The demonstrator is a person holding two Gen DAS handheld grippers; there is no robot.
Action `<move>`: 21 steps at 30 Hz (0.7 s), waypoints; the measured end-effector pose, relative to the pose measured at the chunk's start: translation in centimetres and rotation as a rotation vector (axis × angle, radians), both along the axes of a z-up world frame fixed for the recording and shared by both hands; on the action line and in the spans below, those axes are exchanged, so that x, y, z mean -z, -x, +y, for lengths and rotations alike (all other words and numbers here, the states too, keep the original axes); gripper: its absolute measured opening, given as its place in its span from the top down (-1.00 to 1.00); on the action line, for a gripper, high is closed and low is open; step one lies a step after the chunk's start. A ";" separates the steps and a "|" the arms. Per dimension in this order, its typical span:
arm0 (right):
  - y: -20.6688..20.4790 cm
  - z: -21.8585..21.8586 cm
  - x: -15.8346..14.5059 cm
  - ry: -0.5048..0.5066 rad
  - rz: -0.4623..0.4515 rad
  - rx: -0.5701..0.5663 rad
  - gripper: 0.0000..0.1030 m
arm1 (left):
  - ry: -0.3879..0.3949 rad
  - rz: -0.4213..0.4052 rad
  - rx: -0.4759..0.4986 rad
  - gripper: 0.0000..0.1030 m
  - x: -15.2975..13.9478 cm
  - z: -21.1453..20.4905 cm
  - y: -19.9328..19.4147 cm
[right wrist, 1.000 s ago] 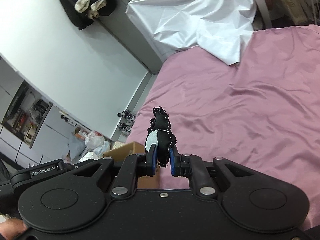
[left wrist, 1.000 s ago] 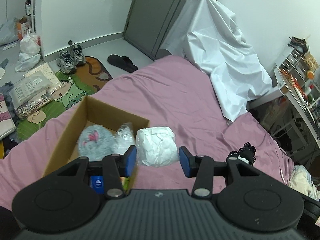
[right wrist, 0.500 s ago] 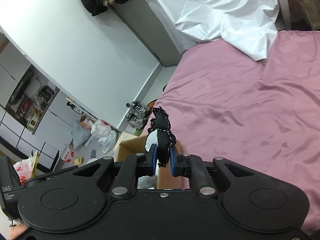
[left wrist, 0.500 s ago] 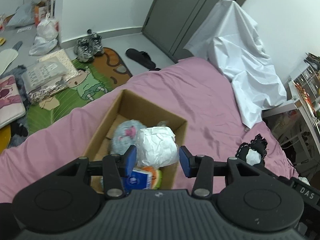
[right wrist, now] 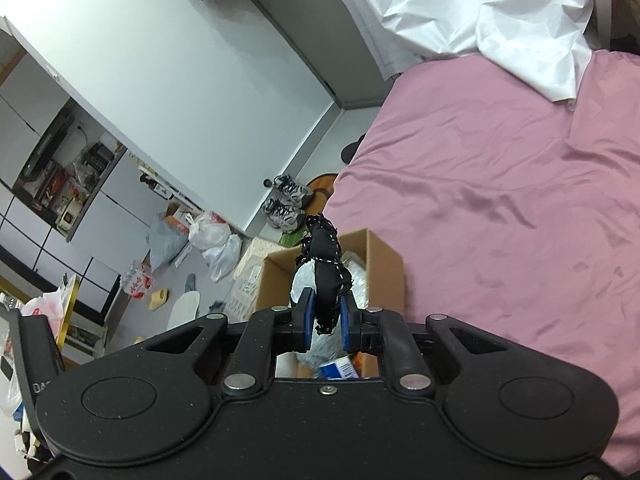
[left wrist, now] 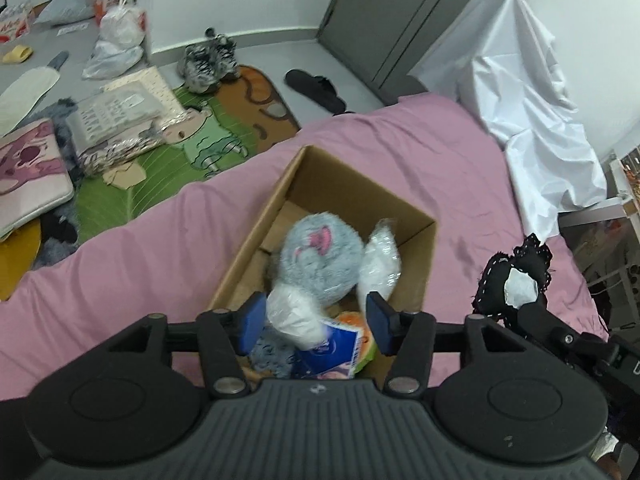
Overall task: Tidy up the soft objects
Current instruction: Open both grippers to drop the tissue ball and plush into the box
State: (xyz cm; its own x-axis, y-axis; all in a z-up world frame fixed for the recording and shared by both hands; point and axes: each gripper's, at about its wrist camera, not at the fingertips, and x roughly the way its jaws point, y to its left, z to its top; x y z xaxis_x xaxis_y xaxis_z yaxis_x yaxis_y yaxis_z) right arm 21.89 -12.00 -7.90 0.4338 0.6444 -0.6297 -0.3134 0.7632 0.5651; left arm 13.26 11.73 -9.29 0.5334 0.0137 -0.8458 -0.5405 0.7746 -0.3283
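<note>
Left gripper point(left wrist: 316, 322), jaws just widened, releases a crinkly white bundle point(left wrist: 294, 316) into the cardboard box point(left wrist: 416, 240); right gripper point(right wrist: 324, 320) pinches black lace point(right wrist: 326, 276).

Each hand-held gripper point(left wrist: 314, 322) point(right wrist: 324, 320) is matte black, ribbed at the base, with round discs, silver screws, blue pads point(left wrist: 251, 317).

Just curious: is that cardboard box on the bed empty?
No, the cardboard box already holds a fluffy grey plush and other soft things.
</note>
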 end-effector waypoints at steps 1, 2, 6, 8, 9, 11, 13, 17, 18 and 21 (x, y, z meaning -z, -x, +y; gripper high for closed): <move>0.1 0.3 0.0 -0.004 0.007 -0.007 0.73 | 0.003 0.000 -0.004 -0.18 0.0 0.2 0.1; 0.2 0.7 0.1 -0.011 0.015 -0.014 0.72 | 0.002 -0.002 -0.007 -0.24 -0.1 0.4 0.3; 0.4 1.8 0.2 -0.019 0.038 -0.037 0.71 | -0.026 -0.012 -0.030 -0.40 -0.9 1.1 0.7; 0.6 2.4 0.2 -0.019 0.038 -0.048 0.71 | -0.033 -0.017 -0.044 -0.45 -1.3 1.7 1.0; 0.7 2.7 0.1 -0.019 0.037 -0.055 0.71 | -0.036 -0.019 -0.048 -0.46 -1.5 1.9 1.0; 0.9 3.3 0.0 -0.022 0.038 -0.068 0.69 | -0.044 -0.018 -0.053 -0.51 -1.8 2.2 1.0; 1.1 3.8 -0.1 -0.030 0.041 -0.086 0.64 | -0.054 -0.018 -0.054 -0.54 -2.3 2.4 1.2; 1.2 4.2 -0.1 -0.079 0.078 -0.119 0.27 | -0.063 -0.016 -0.050 -0.59 -2.9 2.6 1.5; 1.4 4.2 -0.2 -0.072 0.072 -0.116 0.17 | -0.068 -0.013 -0.050 -0.60 -3.1 2.6 1.6; 1.7 3.6 -0.6 -0.065 0.070 -0.097 -0.02 | -0.081 -0.005 -0.043 -0.62 -3.4 2.4 1.8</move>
